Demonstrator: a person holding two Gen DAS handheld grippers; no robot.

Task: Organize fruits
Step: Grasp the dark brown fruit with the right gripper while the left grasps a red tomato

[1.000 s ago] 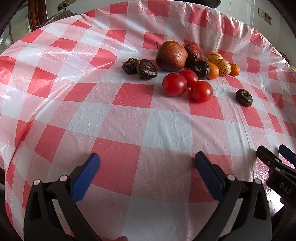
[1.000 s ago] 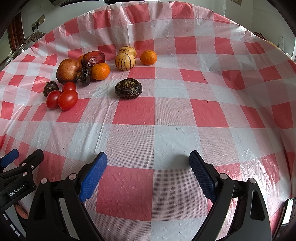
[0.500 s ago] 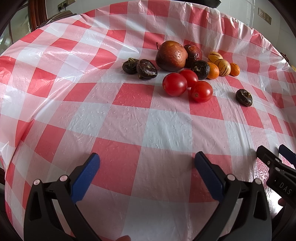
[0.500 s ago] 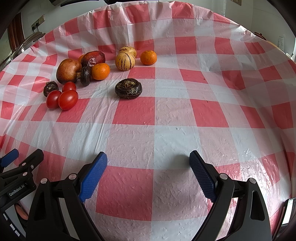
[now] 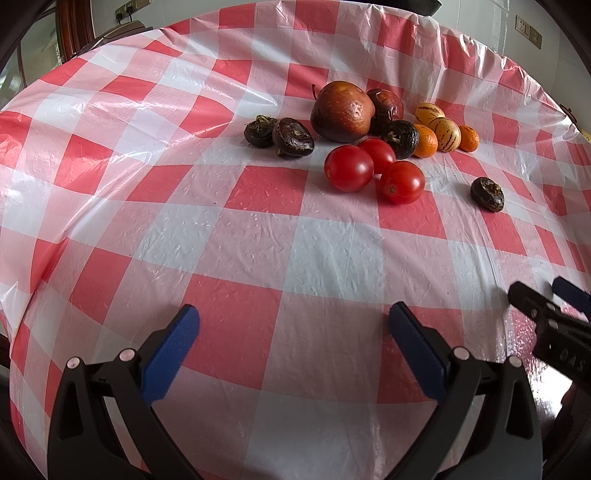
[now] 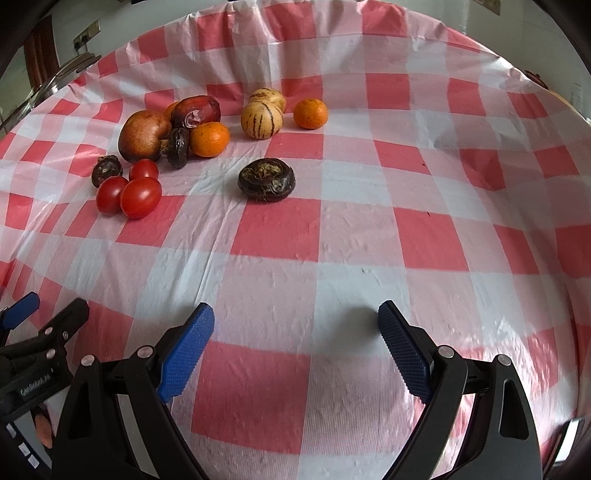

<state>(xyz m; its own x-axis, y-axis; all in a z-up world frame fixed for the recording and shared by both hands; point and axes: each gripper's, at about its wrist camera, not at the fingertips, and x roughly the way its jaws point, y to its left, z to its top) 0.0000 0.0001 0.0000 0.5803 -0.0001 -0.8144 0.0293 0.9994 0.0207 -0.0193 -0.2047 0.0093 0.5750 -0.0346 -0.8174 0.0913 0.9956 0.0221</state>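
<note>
A pile of fruit lies at the far side of the checked tablecloth. In the left wrist view I see three red tomatoes, a big brown-red pomegranate, dark water chestnuts, tangerines and striped melons. One water chestnut lies apart, nearest to my right gripper. My left gripper is open and empty, near the table's front edge. My right gripper is open and empty too, beside it.
The table edge curves away at the left and far back. A dark wooden chair or door frame stands beyond the far left. The right gripper's side shows in the left wrist view.
</note>
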